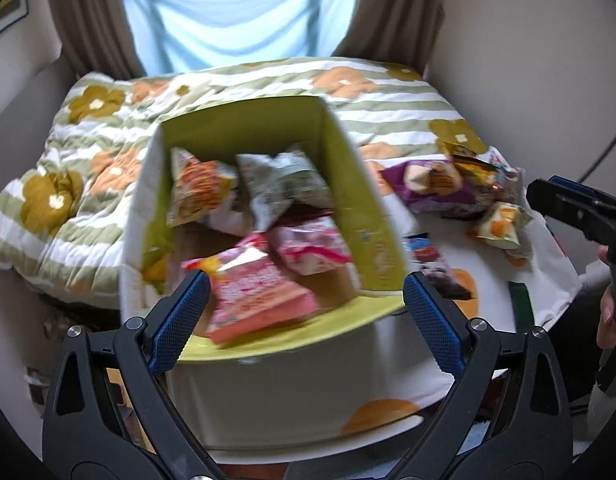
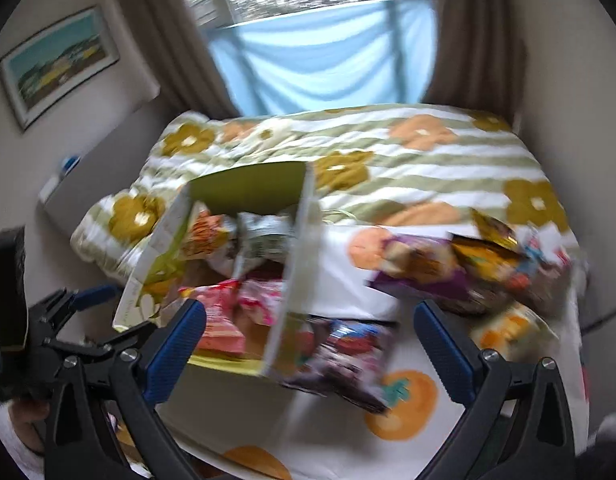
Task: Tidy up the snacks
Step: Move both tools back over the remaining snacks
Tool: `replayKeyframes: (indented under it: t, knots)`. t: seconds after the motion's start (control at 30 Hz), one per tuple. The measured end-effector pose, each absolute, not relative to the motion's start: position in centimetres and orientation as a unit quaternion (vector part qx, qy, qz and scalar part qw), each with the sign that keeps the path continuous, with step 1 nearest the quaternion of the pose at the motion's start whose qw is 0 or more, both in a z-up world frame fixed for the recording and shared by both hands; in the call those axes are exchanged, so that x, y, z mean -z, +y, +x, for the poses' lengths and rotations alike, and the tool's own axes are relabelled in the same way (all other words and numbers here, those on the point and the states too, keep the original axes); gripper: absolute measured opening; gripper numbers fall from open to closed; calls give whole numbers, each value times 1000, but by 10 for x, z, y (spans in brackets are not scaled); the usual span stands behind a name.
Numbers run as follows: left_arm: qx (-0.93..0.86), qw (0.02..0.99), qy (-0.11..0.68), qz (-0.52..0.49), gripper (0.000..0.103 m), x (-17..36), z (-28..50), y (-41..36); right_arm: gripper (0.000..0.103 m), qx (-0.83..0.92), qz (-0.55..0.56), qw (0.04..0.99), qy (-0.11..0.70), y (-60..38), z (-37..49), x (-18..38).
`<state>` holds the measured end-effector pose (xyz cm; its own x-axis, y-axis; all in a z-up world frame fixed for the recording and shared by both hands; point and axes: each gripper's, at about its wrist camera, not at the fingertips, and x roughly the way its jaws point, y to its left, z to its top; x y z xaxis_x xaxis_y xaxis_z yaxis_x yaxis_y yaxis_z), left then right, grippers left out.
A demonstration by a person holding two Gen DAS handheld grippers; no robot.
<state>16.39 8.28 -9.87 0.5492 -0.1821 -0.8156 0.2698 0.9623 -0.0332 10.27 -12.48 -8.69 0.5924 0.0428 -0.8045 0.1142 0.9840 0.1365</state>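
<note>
Both cameras look steeply down and forward, toward the window [image 2: 327,40]. The left one sits close above the open box [image 1: 248,128]; the right one looks from further right, above loose snack packs [image 2: 447,272]. Both views share box, counter and bed [image 1: 88,152].

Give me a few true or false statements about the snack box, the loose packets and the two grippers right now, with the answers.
1. The green-lined box holds several snack packets. True.
2. The left gripper is clamped on a pink packet. False: its jaws stand open, holding nothing.
3. A purple packet lies outside the box. True.
4. The right gripper grips the box wall. False: it is open and empty.
5. The box is empty. False: a pink packet lies inside.
</note>
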Motion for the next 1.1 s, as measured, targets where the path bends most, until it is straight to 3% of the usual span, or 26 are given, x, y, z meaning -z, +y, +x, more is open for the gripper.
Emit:
replayKeyframes:
  t: [0.33, 0.63, 1.1]
  knots:
    - [153, 867, 466, 93, 97, 109, 142, -44, 103, 62, 94, 874, 472, -221, 40, 88]
    - [77, 847, 496, 174, 97, 167, 161, -143, 103, 61, 97, 854, 508, -283, 6, 121]
    - [-60, 791, 587, 159, 97, 260, 227, -141, 103, 25, 113, 811, 574, -317, 10, 189]
